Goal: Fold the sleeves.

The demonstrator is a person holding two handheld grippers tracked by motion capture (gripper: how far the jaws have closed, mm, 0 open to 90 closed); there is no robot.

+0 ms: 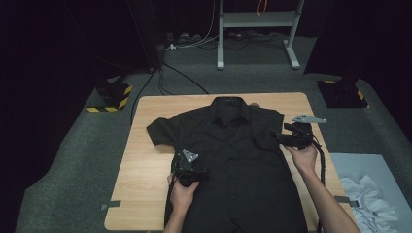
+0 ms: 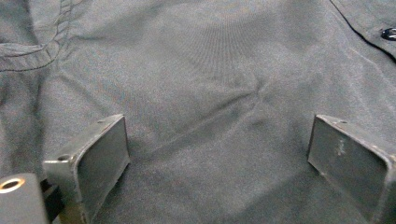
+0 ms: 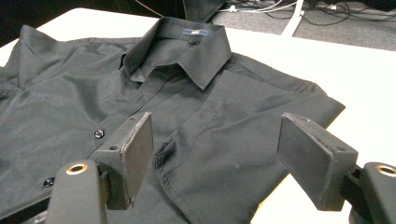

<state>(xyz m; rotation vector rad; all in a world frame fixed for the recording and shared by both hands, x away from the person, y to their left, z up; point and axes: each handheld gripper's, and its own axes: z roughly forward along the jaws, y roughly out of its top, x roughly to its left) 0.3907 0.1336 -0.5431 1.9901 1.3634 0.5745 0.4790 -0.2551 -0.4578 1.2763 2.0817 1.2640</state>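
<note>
Shirt [image 1: 233, 160] of smooth black cloth lies flat on wooden table [image 1: 145, 170]

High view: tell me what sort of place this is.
Probably a lab or recording studio: dark curtained walls, a wooden table on grey carpet, hazard-striped floor stands, loose cables, and a black shirt laid out for handling.

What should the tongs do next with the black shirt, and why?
Probably close the right tongs on the folded sleeve edge: their jaws stand open around that fold of the black shirt. The left tongs, open too, rest on the front and could steady it.
</note>
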